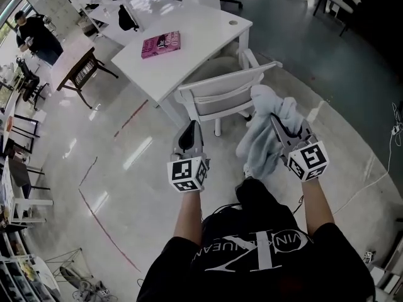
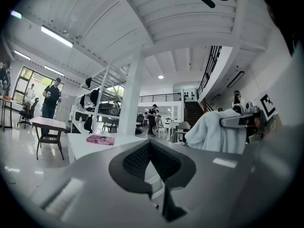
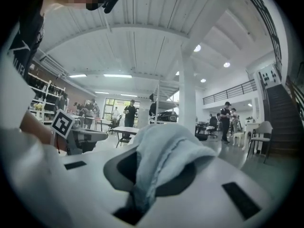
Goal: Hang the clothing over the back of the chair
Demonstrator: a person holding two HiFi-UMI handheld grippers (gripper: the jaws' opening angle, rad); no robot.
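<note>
In the head view a white chair (image 1: 221,88) stands just ahead of me, its back turned toward me and its seat tucked under a white table (image 1: 195,33). My right gripper (image 1: 276,119) is shut on a pale blue-white garment (image 1: 263,138) that hangs bunched from its jaws, right of the chair's back and close to it. In the right gripper view the cloth (image 3: 166,148) fills the gap between the jaws (image 3: 151,175). My left gripper (image 1: 191,126) is shut and holds nothing; its tips (image 2: 151,144) meet. It points at the chair's back from just in front of it.
A pink book (image 1: 161,44) lies on the white table. At the left stand a dark wooden side table (image 1: 83,71) and a person (image 1: 34,33). Red tape lines (image 1: 94,206) cross the shiny floor. A white cable (image 1: 371,175) trails at the right.
</note>
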